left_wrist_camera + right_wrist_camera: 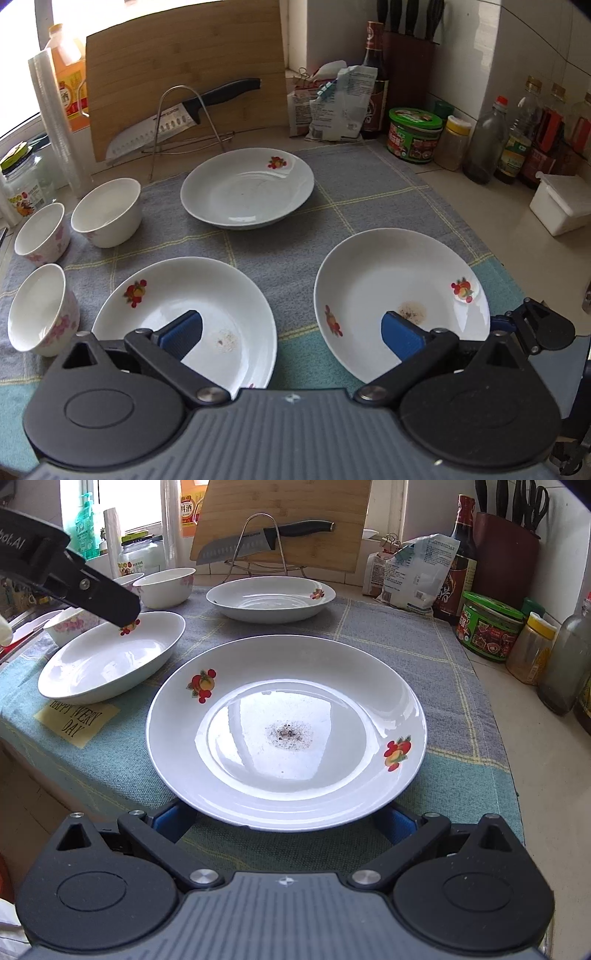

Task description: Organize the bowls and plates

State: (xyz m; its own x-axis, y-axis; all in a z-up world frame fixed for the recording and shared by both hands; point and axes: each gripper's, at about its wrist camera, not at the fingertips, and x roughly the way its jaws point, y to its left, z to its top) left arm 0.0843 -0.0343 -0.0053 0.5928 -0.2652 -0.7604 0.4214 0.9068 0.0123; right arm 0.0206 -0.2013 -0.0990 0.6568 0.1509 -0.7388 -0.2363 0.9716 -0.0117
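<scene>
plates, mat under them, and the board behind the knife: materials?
Plates: likely glazed ceramic or porcelain; glossy white, sharp window reflections, printed fruit decals. Opal glass can't be ruled out.
Mat: woven fabric, matte, grey and teal with yellow grid lines; visible weave, soft edge draping over the counter.
Board: looks like bamboo; tan, parallel strip grain, matte.

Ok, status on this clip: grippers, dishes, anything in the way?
Left gripper open, empty, above the gap between two plates. Right gripper open, straddling near rim of speckled plate. Three plates, three bowls unstacked on towel. Nothing blocking.
</scene>
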